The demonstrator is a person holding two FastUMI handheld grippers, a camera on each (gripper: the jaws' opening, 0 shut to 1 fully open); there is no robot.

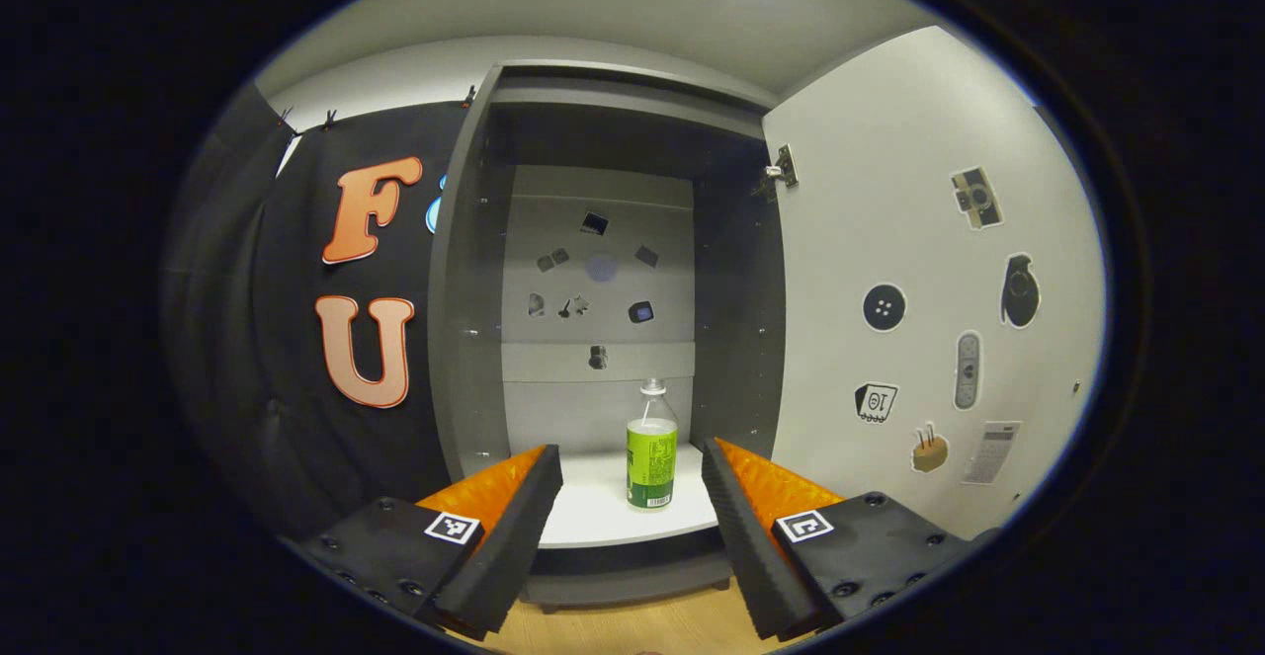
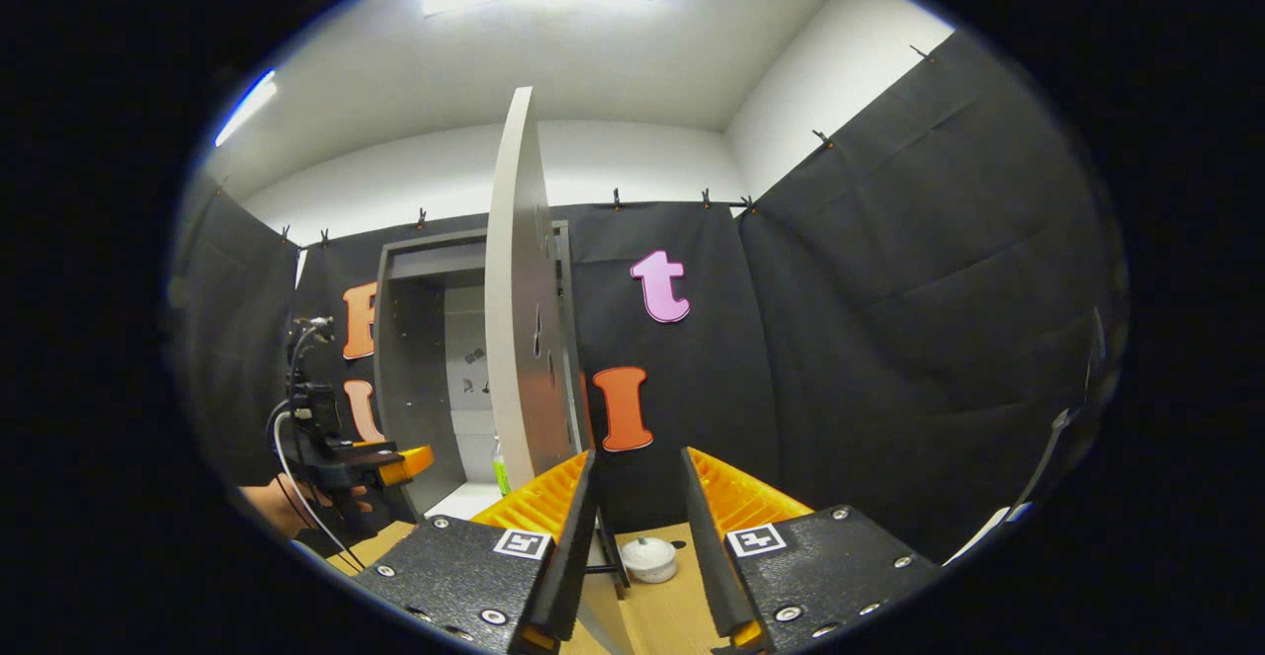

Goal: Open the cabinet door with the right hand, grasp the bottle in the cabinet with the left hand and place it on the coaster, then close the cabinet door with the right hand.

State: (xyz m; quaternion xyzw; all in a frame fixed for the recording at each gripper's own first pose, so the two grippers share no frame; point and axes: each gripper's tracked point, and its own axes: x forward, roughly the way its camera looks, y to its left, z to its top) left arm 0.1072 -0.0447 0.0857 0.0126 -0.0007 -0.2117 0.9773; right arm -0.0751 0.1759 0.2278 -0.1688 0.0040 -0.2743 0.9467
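Note:
In the left gripper view the grey cabinet (image 1: pixel 464 319) stands open, and a clear bottle (image 1: pixel 651 457) with a green label is upright on its white shelf (image 1: pixel 593 517). My left gripper (image 1: pixel 632 512) is open in front of the shelf, short of the bottle, its fingers to either side of it. The open door (image 1: pixel 889 289) swings out on the right. In the right gripper view the door (image 2: pixel 519 339) is seen edge-on, and my right gripper (image 2: pixel 637 512) is open by its lower edge. A green sliver of the bottle (image 2: pixel 501 475) peeks past the door. A small white round object (image 2: pixel 649 558), possibly the coaster, lies on the wooden table (image 2: pixel 672 615).
Stickers cover the door's inner face and the cabinet's back panel (image 1: pixel 598 270). In the right gripper view a hand holds the left gripper (image 2: pixel 341 462) before the cabinet opening. Black cloth walls close the booth on the left, back and right.

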